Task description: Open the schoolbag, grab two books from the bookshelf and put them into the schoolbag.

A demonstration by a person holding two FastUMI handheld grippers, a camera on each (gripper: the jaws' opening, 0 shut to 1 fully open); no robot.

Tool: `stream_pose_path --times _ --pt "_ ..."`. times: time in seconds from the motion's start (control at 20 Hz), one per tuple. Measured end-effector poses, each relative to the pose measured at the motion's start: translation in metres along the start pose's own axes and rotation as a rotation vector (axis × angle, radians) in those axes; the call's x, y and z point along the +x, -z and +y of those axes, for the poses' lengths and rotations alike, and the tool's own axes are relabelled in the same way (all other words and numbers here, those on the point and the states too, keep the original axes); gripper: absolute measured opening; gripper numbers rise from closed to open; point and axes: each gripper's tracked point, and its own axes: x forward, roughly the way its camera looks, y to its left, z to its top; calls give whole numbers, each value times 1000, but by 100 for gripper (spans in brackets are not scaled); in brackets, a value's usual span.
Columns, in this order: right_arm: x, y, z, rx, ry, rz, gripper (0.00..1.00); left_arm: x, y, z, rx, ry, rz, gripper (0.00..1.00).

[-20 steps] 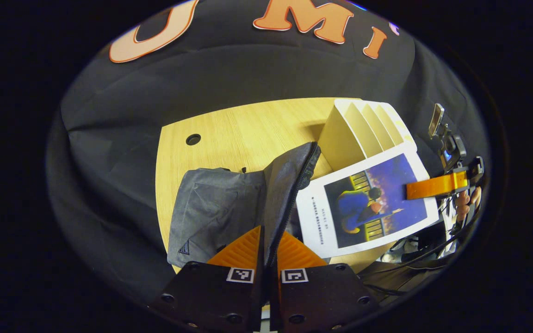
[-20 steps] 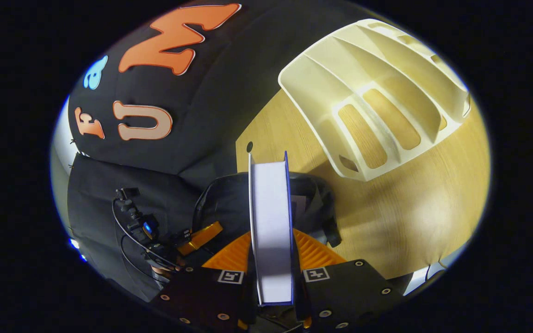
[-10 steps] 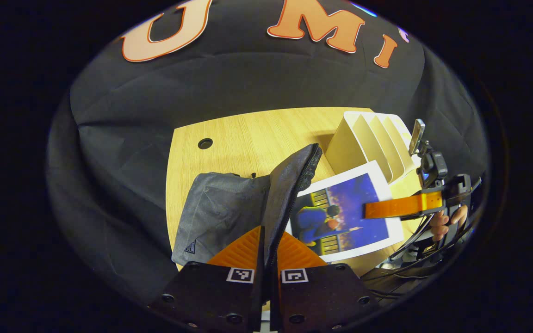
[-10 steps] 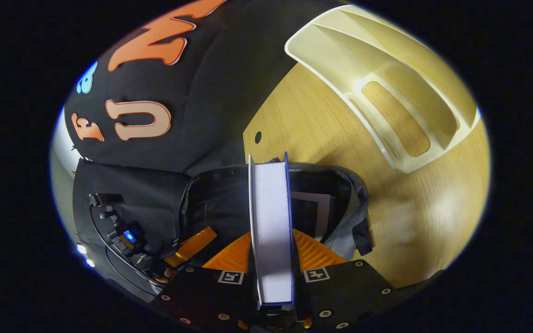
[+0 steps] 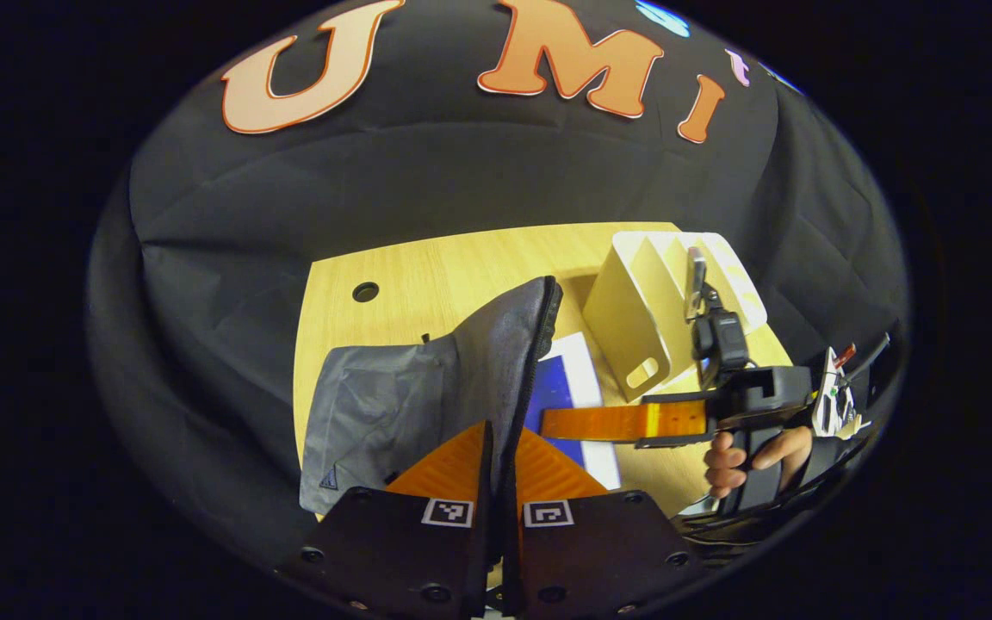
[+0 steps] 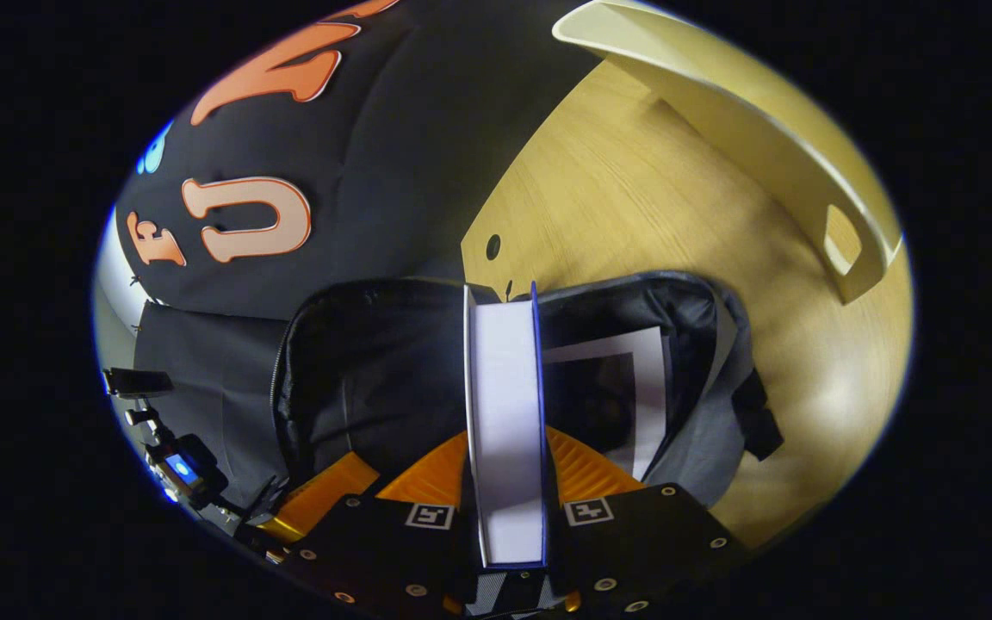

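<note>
Over the last second I've carried the book [image 6: 505,422] down into the schoolbag [image 5: 393,405]; in the left gripper view most of its cover has now slid behind the lifted flap [image 5: 505,362]. My right claw [image 5: 548,424] has come in close to the opening. In the right gripper view the bag's dark mouth now spreads around the book, and the bookshelf [image 6: 720,112] has drifted off toward the edge.

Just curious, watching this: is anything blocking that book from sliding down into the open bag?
Nothing visible blocks it. The left gripper holds the bag's flap aside, so its mouth gapes under the book in the right gripper. Another book already lies inside, beside its path.
</note>
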Motion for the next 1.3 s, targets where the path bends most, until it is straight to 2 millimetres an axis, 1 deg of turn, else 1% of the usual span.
stream_pose_path --times 0.1,0.25,0.3,0.35,0.4,0.45,0.5,0.6,0.65,0.7,0.75,0.8,0.85,0.95,1.0,1.05,1.1,1.15,1.2,1.3 --pt "10 4 2 6 -7 -2 32 0 -4 -7 11 9 -6 7" --pt "32 9 2 -1 -5 -1 32 -1 -6 -16 31 22 -18 7" --pt "38 9 3 -6 -4 -5 21 -3 -7 -18 36 25 -18 7" --pt "46 11 2 -17 5 -2 32 -4 -8 -20 35 27 -21 7" --pt "53 14 3 -21 10 11 32 -4 -7 -21 33 30 -21 7" --pt "57 18 4 -25 20 29 32 -2 -8 -19 24 28 -21 7" --pt "57 19 2 -33 42 39 32 0 -6 -14 11 28 -23 7" --pt "47 14 -10 -91 141 31 39 0 0 -7 -18 26 -23 7" --pt "40 11 -20 -125 193 23 33 1 4 -4 -35 21 -20 7" --pt "33 6 -26 -142 221 16 51 3 7 1 -52 17 -16 7" --pt "26 6 -27 -145 225 28 47 4 11 3 -66 14 -10 7" --pt "16 4 -24 -142 221 35 70 5 16 5 -77 13 -6 7" --pt "7 -1 -21 -155 222 23 80 7 19 5 -86 17 -4 7" --pt "-11 -17 -28 -218 263 -22 85 10 23 1 -101 21 2 7" --pt "-22 -24 -34 -241 293 -42 86 12 26 -3 -108 35 7 12" --pt "-32 -31 -35 -255 310 -57 86 15 28 -6 -116 43 12 14" --pt "-42 -38 -35 -268 312 -71 87 17 34 -13 -122 60 27 23" --pt "-54 -49 -33 -290 318 -95 91 22 36 -18 -124 70 34 35" --pt "-62 -58 -36 -312 329 -115 94 25 39 -26 -118 89 42 39" --pt "-82 -74 -38 -360 356 -156 98 28 49 -45 -91 134 55 59"
